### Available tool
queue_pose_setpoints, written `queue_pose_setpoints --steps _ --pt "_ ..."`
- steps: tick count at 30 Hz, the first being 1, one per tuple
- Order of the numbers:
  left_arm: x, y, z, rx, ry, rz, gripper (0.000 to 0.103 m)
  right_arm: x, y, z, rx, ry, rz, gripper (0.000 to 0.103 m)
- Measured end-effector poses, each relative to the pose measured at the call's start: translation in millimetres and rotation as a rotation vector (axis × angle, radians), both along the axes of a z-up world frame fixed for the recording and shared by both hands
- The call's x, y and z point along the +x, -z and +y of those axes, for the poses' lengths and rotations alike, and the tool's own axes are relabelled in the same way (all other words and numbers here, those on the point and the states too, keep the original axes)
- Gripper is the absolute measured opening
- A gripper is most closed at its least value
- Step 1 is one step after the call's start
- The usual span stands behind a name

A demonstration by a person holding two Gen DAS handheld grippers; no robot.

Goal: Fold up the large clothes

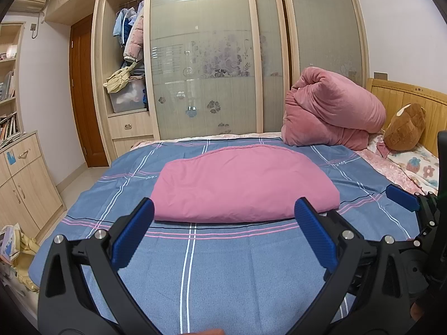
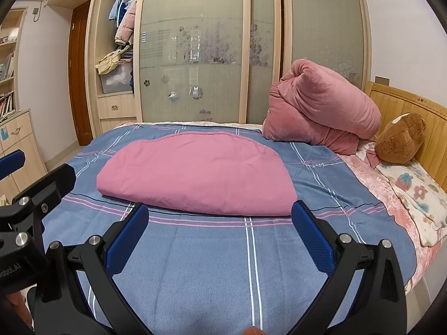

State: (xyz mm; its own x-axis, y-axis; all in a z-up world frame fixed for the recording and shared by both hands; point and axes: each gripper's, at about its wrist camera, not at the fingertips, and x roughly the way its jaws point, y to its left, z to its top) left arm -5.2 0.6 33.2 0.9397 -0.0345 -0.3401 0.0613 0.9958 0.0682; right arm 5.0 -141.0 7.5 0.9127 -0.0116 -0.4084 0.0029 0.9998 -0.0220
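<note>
Hovering low over the blue plaid bedspread [image 1: 223, 265], the left gripper [image 1: 223, 209] points straight at the folded pink cloth [image 1: 240, 184], level and short of its near edge. Its 2 blue pads [image 1: 131, 234] are spread wide, holding nothing and touching nothing. The right gripper [image 2: 220, 215] hangs beside it in the same pose, on the side of the cloth nearer the headboard [image 2: 405, 111]; its 2 fingers are also parted wide and empty, with the near corner of the cloth just past one fingertip. In the right wrist view the left gripper's black frame shows at the edge, bearing white lettering that is cut off and reads only in part, something like "obot.AI".

The pink cloth [image 2: 201, 173] lies flat in the middle of the bedspread, folded into a rounded slab. Beyond the cloth, toward the headboard, sits a bundled pink quilt [image 1: 332, 111], and beside that a brown plush toy [image 1: 405, 128]. Behind the cloth stands a wardrobe [image 1: 212, 55] with frosted, flower-printed sliding doors.
</note>
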Motion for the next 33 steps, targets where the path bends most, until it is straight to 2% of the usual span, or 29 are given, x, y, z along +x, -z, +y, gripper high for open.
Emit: queue_pose_setpoints --steps 11,22,29,33 --pt "1 6 -2 0.004 0.005 0.005 0.101 5 4 -3 0.0 -0.019 0.015 0.102" --pt "1 11 -4 0.038 -0.025 -0.033 0.101 10 9 -7 0.0 -0.025 0.03 0.102" --pt "11 20 -3 0.037 -0.017 0.003 0.101 18 14 -8 -0.003 -0.026 0.045 0.102" --pt "29 36 0 0.022 -0.026 0.048 0.101 27 24 -9 -0.011 -0.012 0.062 0.102"
